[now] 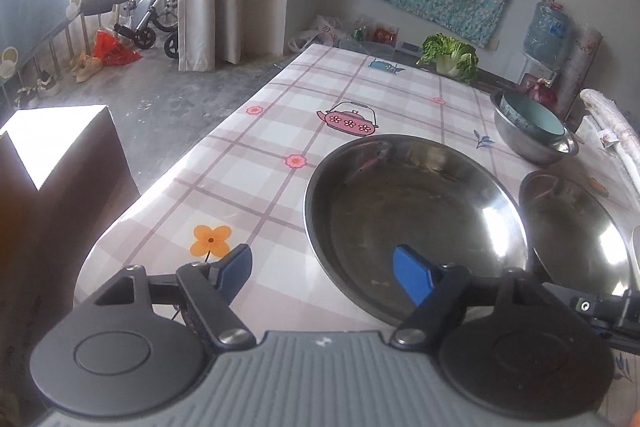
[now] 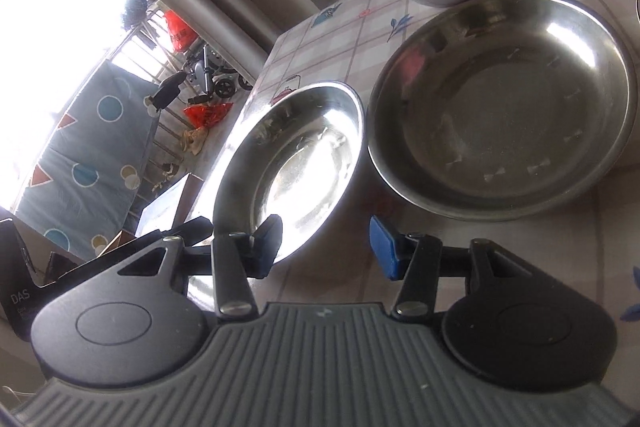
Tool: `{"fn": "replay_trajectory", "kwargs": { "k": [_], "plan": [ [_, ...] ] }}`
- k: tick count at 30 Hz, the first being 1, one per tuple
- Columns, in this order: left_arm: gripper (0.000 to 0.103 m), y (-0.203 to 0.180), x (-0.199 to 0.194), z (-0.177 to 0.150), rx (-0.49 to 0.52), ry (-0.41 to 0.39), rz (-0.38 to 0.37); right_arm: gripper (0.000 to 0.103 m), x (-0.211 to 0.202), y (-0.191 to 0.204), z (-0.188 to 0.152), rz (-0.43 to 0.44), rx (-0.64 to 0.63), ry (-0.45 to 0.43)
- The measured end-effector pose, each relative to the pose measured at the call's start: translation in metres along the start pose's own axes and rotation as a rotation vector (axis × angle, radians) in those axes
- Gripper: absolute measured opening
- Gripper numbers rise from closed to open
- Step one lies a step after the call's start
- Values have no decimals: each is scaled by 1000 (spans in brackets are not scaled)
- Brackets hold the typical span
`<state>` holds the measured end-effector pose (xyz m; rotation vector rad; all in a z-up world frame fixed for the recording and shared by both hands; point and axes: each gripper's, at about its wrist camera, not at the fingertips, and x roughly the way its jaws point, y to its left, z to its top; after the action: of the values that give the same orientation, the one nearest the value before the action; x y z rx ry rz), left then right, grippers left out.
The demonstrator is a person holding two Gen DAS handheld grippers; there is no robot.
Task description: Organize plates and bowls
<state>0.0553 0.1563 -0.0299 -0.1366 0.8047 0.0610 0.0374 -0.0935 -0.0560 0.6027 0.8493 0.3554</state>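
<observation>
Stacking looked barely begun: 1 teal bowl sat nested in a steel bowl at 1 o'clock on the bench, while 2 steel plates lay side by side, unstacked. The left claw and the right claw both gaped, gripping nothing, over the left plate at 12 o'clock.

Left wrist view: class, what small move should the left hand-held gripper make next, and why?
Probably close on the near rim of the steel plate. The open left hand-held gripper already straddles that rim, one side over the plate's inside and the other over the tablecloth.
</observation>
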Motion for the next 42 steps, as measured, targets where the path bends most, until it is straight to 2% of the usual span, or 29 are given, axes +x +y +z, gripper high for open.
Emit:
{"fn": "replay_trajectory", "kwargs": {
  "k": [4,6,7,8,13,20,32,35,37,38,42],
  "plan": [
    [54,1,16,0,-4,50,-11,49,18,0,5,-24,23,-2],
    [47,2,21,-1,-7,73,-10,46,22,2,6,-29,14,-9],
    [40,3,23,-2,-8,80,-13,44,24,3,7,-31,6,-11],
    [33,3,23,-2,-6,86,-15,36,27,4,11,-34,-5,-11],
    [19,-1,18,-5,-6,84,-36,16,34,7,14,-45,-29,-3],
    [18,5,8,-10,-17,105,-65,13,33,-1,14,-27,-22,18],
    [19,27,-29,-42,32,151,-148,15,-1,5,-23,17,-89,108],
    [22,31,-36,-49,36,101,-168,17,-8,5,-29,25,-105,122],
    [27,33,-41,-53,37,22,-168,18,-10,7,-31,22,-123,121],
    [33,34,-43,-55,36,-9,-158,19,-11,9,-32,18,-133,116],
    [36,36,-49,-64,14,-127,-108,19,-12,11,-32,2,-159,96]
  ]
}}
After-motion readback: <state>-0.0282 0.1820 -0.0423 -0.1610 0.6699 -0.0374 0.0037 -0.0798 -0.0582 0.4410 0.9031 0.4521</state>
